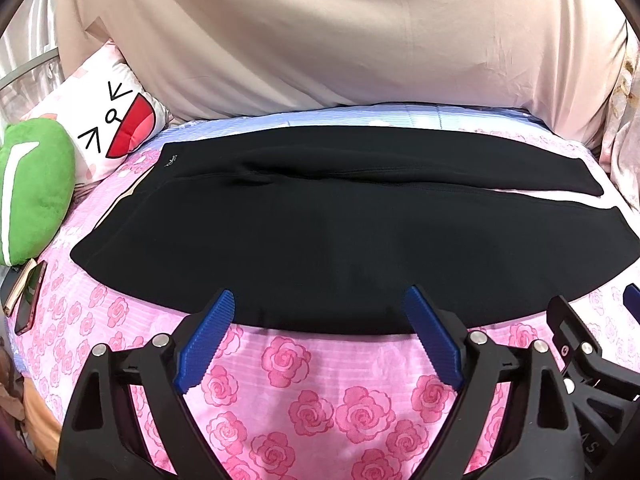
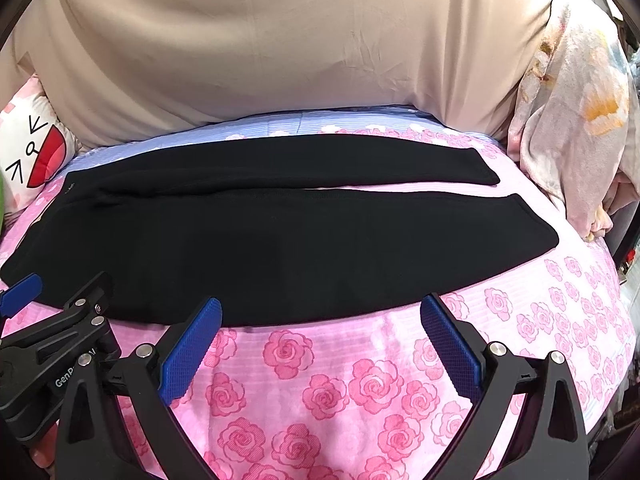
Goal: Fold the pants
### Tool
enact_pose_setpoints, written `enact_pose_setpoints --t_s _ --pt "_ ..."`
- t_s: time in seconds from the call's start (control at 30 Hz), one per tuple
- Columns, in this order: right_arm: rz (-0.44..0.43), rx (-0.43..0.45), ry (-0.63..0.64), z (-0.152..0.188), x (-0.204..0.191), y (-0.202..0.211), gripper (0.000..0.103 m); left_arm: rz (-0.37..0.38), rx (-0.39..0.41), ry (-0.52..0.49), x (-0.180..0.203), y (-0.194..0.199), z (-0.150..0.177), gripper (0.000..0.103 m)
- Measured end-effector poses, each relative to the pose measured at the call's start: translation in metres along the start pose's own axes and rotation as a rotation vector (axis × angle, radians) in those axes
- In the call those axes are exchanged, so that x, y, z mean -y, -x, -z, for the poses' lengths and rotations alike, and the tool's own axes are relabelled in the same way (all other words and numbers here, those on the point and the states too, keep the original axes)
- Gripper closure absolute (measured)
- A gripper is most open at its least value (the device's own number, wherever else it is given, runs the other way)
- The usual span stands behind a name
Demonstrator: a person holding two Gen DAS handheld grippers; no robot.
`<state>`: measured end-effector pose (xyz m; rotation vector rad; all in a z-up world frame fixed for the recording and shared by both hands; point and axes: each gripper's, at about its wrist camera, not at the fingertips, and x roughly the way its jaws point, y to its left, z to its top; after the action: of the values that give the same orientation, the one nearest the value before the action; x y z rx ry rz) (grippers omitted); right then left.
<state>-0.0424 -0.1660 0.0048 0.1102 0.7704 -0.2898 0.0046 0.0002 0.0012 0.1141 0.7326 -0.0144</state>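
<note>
Rose-print bedspread (image 1: pixel 288 364) — black pants (image 1: pixel 320 232), beige sheet (image 1: pixel 320 40)

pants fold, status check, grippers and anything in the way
Left gripper open, right gripper open, both empty at near edge. Black pants flat on bed, unfolded. Nothing on them.

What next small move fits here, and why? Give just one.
Probably ease both tools forward and down onto the near edge of the black pants. The pants lie flat and spread across the rose-print bedcover, legs apart, nothing folded yet. The left tool and right tool both stand open with that near edge just at their tips, gripping nothing.
</note>
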Motion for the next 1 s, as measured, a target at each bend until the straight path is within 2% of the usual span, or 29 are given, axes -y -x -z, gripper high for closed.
enact_pose_setpoints --t_s 1.0 --pt "0.002 -0.007 -0.008 -0.0006 -0.0007 -0.0015 0.005 -0.021 0.007 -0.005 0.0059 0.0016 0.0003 0.017"
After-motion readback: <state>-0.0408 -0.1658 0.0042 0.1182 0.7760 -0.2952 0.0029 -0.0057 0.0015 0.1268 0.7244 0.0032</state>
